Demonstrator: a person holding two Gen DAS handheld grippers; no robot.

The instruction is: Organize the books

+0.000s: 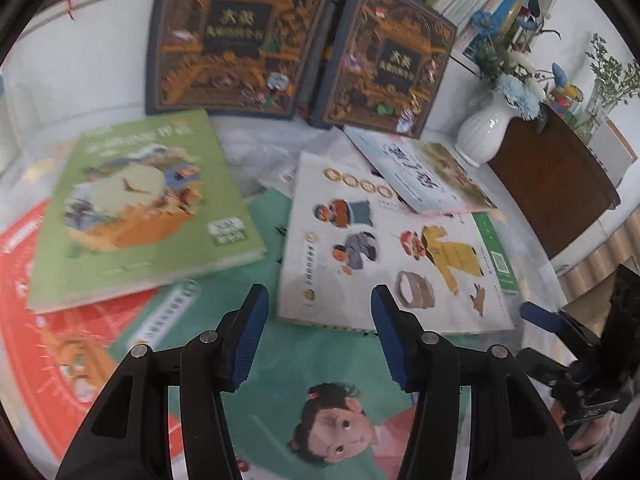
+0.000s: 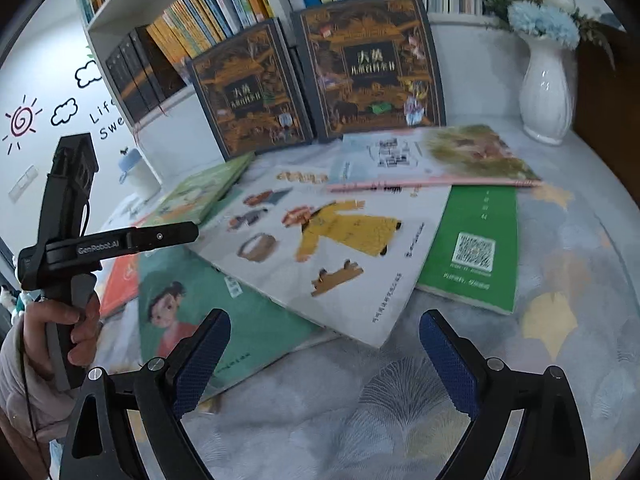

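Your left gripper [image 1: 318, 334]: black plastic arms, round silver screw heads at the joints.
Your left pads [image 1: 250, 340]: blue, with a ribbed surface.
Your right gripper [image 2: 324, 360]: same black frame, same silver screws.
Your right pads [image 2: 450, 360]: blue, with a fine dotted texture.
Your handle marking: white letters "GenRobot.AI" on a black bar.
Your cable: thin, black, along the handle.
Your sleeve [image 2: 24, 392]: pale, soft fabric.

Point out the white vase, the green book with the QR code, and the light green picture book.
White vase [image 2: 546, 92], right wrist view, on its ribbed belly.
Green book with the QR code [image 2: 476, 216], right wrist view, on its bare back cover.
Light green picture book [image 1: 136, 200], left wrist view, on its front-cover illustration.
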